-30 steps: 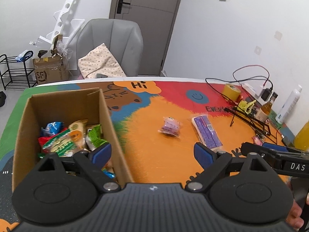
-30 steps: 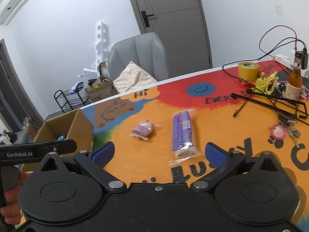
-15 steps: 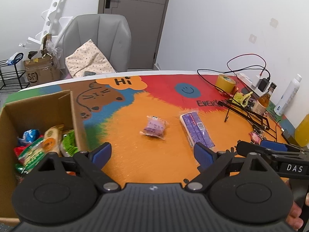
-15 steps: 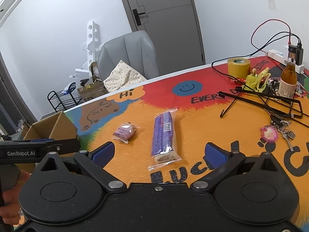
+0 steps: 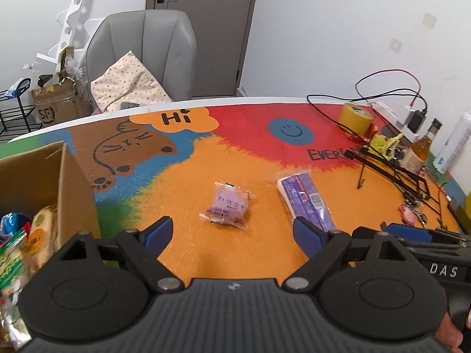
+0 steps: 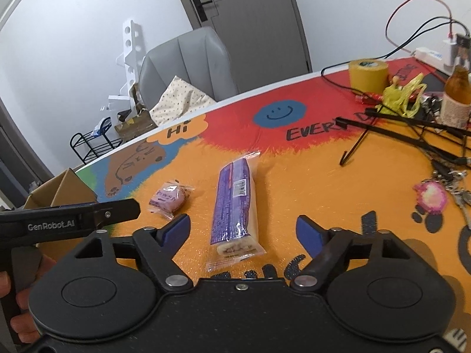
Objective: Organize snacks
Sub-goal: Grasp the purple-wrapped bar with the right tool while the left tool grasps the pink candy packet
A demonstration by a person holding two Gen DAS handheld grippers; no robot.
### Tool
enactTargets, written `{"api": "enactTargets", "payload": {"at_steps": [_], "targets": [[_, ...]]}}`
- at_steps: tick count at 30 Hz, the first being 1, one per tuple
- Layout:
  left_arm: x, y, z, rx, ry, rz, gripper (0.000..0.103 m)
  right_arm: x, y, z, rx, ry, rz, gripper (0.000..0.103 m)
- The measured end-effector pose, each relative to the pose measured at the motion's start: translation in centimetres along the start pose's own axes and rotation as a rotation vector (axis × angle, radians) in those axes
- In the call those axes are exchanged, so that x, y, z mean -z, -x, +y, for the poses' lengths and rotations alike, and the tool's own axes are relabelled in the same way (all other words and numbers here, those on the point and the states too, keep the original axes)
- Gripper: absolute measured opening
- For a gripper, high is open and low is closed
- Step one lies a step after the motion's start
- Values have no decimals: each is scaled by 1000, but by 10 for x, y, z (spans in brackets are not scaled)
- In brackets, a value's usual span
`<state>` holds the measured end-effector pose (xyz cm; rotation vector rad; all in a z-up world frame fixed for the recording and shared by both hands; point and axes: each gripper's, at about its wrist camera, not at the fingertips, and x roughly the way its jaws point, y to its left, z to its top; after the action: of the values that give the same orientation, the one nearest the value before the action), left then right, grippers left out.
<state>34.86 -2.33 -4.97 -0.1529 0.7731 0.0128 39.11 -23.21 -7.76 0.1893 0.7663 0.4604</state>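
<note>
Ahead of your left gripper, between wide blue fingers: small purple snack. Your right gripper wide too, long purple snack lying between fingers, untouched.

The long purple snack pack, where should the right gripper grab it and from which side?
Grip the purple pack across its narrow width near the middle, coming from above. It lies flat, pointing away from the open right gripper, so the fingers straddle its long edges; the crimped ends look flimsy.

A small pink pack lies flat, a long purple pack to its right. A box of snacks stands far left.
</note>
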Motion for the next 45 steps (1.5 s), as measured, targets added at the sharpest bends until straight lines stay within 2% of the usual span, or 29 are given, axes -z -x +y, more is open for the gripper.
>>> {"api": "enactTargets", "payload": {"at_steps": [6, 10, 12, 14, 17, 27, 29, 30, 32, 37, 39, 41, 45], "targets": [[-6, -24, 1, -22, -1, 14, 86, -2, -26, 1, -21, -1, 46, 67], [-8, -38, 2, -28, -3, 27, 80, -4, -41, 2, -26, -1, 70, 61], [-9, -45, 3, -31, 7, 30, 76, -4, -47, 2, -30, 4, 83, 54], [-10, -51, 4, -31, 14, 35, 72, -3, -54, 0, -32, 7, 103, 38], [-10, -60, 2, -26, 12, 48, 70, -2, -54, -2, -44, 12, 95, 32], [-5, -86, -5, -18, 5, 67, 59, -4, -41, -16, 27, -10, 91, 32], [-4, -87, -6, -18, -2, 61, 51, -4, -41, -15, 42, -7, 84, 42], [-4, -87, -6, -20, -6, 57, 49, -5, -41, -13, 55, 2, 75, 44], [-3, -86, -6, -13, -7, 52, 48, -5, -43, -9, 67, 16, 71, 54], [0, -79, -4, 15, -1, 50, 45, -3, -54, 4, 90, 59, 79, 59], [2, -74, -3, 21, 0, 47, 44, -1, -55, 8, 104, 83, 72, 57], [4, -69, -2, 27, 4, 45, 43, 0, -53, 9, 104, 90, 72, 39], [9, -61, -1, 39, 5, 50, 42, 5, -46, 9, 64, 72, 82, 33]]}}
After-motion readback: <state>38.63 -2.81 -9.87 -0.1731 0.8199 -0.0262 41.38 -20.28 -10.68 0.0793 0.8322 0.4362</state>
